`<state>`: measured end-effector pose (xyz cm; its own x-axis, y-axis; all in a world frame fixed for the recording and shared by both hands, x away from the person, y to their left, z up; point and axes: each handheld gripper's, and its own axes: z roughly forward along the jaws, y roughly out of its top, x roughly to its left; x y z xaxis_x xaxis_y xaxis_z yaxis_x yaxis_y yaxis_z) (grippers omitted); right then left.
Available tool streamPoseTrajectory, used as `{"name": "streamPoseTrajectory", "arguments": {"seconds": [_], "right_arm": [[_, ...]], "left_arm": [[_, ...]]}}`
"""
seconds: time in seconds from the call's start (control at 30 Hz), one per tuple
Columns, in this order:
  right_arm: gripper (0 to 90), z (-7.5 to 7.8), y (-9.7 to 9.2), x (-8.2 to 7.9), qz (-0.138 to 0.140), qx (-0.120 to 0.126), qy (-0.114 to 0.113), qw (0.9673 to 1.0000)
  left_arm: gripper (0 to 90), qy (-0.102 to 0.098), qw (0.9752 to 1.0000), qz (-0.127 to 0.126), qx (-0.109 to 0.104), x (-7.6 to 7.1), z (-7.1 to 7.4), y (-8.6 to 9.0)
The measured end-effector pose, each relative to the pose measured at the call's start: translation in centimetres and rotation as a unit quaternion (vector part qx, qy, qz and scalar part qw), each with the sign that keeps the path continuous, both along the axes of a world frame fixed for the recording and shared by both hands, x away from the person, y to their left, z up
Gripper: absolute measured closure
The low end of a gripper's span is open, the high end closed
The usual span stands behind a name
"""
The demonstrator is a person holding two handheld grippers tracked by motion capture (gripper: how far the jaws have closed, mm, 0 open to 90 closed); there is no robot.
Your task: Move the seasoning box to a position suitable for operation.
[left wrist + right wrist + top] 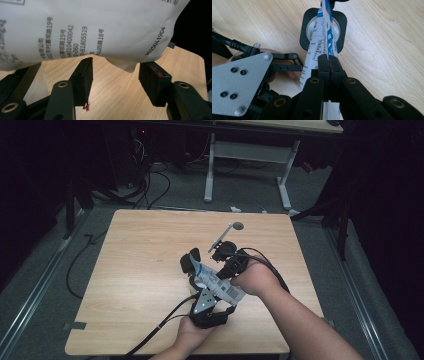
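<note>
A white packet (212, 277) with blue print and a barcode is held above the wooden table (140, 270). My right gripper (223, 270) (328, 60) is shut on the packet's (322, 37) thin edge. The packet hangs over a black square block (189, 262) (305, 22) with a round silver centre. My left gripper (204, 292) (117, 65) sits just below the packet (87, 27). Its jaws stand apart, and a lower corner of the packet dips between them without the pads (83, 75) touching it.
A thin grey stick with a round end (229, 232) lies on the table behind the hands. Cables (150, 337) trail from both grippers off the front edge. On the floor beyond are more cables and another table's white legs (209, 175).
</note>
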<state>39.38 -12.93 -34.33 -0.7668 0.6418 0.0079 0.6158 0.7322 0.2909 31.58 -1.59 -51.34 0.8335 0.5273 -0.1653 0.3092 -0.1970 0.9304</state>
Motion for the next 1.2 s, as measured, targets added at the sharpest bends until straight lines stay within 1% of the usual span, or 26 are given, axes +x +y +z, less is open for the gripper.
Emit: {"name": "streamPoseTrajectory", "arguments": {"seconds": [0.17,0.23,0.27,0.57,0.63,0.77,0.9,1.03,1.2], "right_arm": [[90.0,0.0,-0.3,-0.2,-0.003,0.005,-0.001,1.0],[90.0,-0.1,-0.4,-0.3,-0.008,0.005,0.002,1.0],[90.0,-0.2,-0.5,-0.3,-0.004,0.006,0.0,1.0],[90.0,-0.6,-1.3,-0.7,-0.01,0.013,0.004,0.9999],[90.0,-0.6,-1.4,-0.8,-0.009,0.013,0.001,0.9999],[90.0,-0.6,-1.5,-0.8,-0.011,0.013,0.003,0.9998],[90.0,-0.7,-1.5,-0.8,-0.013,0.016,-0.001,0.9998],[90.0,-0.7,-1.6,-0.8,-0.017,0.017,-0.004,0.9997],[90.0,-0.5,-1.7,-0.7,-0.014,0.02,-0.009,0.9997]], "left_arm": [[46.6,-0.002,1.0,0.001,0.009,0.0,-0.2,0.0],[46.7,-0.003,0.9999,0.002,0.012,-0.1,-0.3,0.0],[47.0,-0.002,0.9999,0.002,0.015,-0.1,-0.4,0.1],[48.0,0.001,0.9995,0.004,0.032,0.0,-0.7,0.0],[48.3,0.002,0.9994,0.006,0.035,0.0,-0.8,0.1],[48.6,0.004,0.9993,0.008,0.035,0.1,-0.9,0.1],[49.0,0.004,0.9993,0.006,0.036,0.0,-0.9,0.2],[47.1,0.004,0.9993,-0.001,0.036,0.0,-1.0,0.5],[44.9,0.0,0.9993,-0.015,0.035,-0.4,-0.9,1.0]]}}
